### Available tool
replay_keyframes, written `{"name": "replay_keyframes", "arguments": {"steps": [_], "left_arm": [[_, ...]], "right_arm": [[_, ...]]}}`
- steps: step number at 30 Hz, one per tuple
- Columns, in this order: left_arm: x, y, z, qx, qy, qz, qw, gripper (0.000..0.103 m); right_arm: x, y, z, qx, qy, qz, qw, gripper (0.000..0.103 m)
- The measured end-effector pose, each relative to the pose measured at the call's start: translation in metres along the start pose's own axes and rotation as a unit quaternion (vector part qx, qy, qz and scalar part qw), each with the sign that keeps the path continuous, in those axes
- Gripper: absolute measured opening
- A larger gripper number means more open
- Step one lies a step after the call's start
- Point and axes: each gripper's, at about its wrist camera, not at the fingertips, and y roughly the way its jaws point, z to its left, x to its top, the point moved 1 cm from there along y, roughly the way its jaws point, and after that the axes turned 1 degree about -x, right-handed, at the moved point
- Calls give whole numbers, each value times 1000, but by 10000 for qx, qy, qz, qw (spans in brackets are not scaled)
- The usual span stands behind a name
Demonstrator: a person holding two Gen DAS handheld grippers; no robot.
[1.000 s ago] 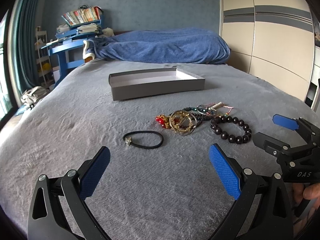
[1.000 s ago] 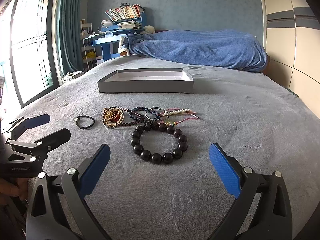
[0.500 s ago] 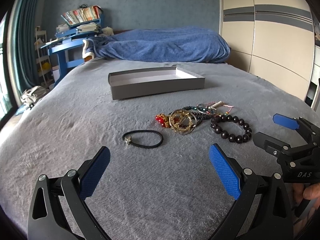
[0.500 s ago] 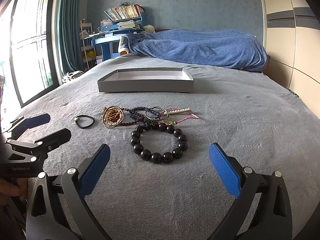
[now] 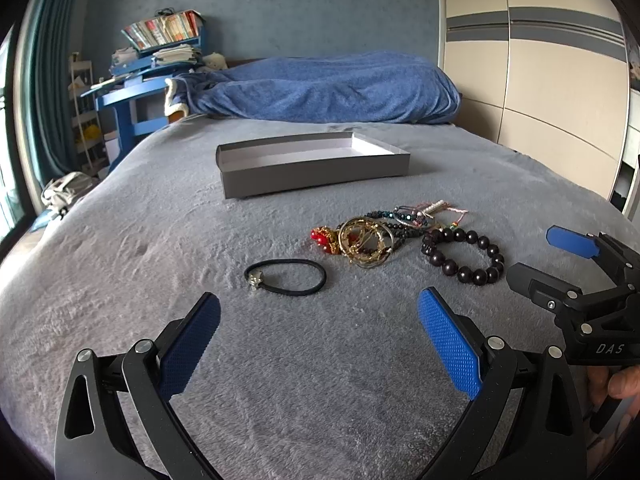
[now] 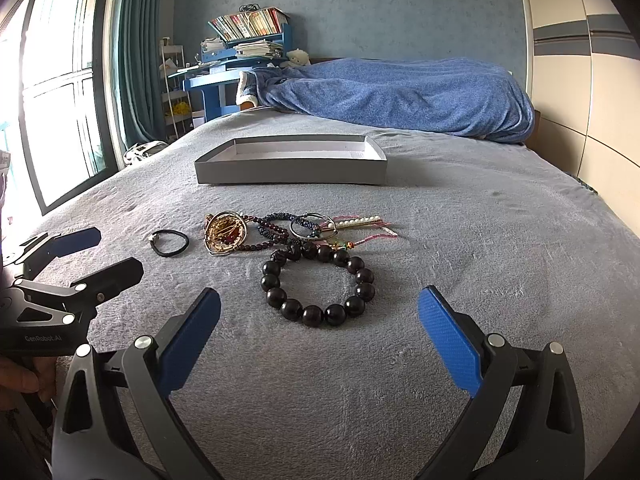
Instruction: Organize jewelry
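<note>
Two grippers hover low over the grey blanket [image 5: 120, 240], and you hold both with fingers spread wide, gripping nothing. Your left gripper [image 5: 318, 344] faces the black hair tie [image 5: 285, 276]; your right gripper [image 6: 319, 340] faces the dark bead bracelet [image 6: 318, 285], which lies between its fingertips but farther out, untouched. Just behind the bracelet sits the tangled heap of gold bangles and beaded strings [image 6: 276, 232]. The shallow grey box [image 6: 292, 160] sits farther up the bed, well apart from the jewelry.
</note>
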Motion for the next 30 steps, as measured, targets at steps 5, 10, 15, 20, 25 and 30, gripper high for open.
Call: {"name": "replay_keyframes", "arguments": {"steps": [5,10,15,20,25,30], "left_arm": [[0,1,0,-2,6,9,10000,98],[-1,1,0,2,9,12,10000,98],[0,1,0,3,8,10,10000,98],[-1,2,-1,3,13,28,10000,98],[-1,3,-1,7,14,28,10000,98],[-1,3,-1,12,16,34,10000,98]], "right_arm": [[0,0,0,1,2,5,10000,98],[0,0,0,1,1,7,10000,98],[0,0,0,1,2,10,10000,98],[0,0,0,4,0,9,10000,98],[0,0,-1,2,2,12,10000,98],[0,0,0,2,2,18,10000,98]]}}
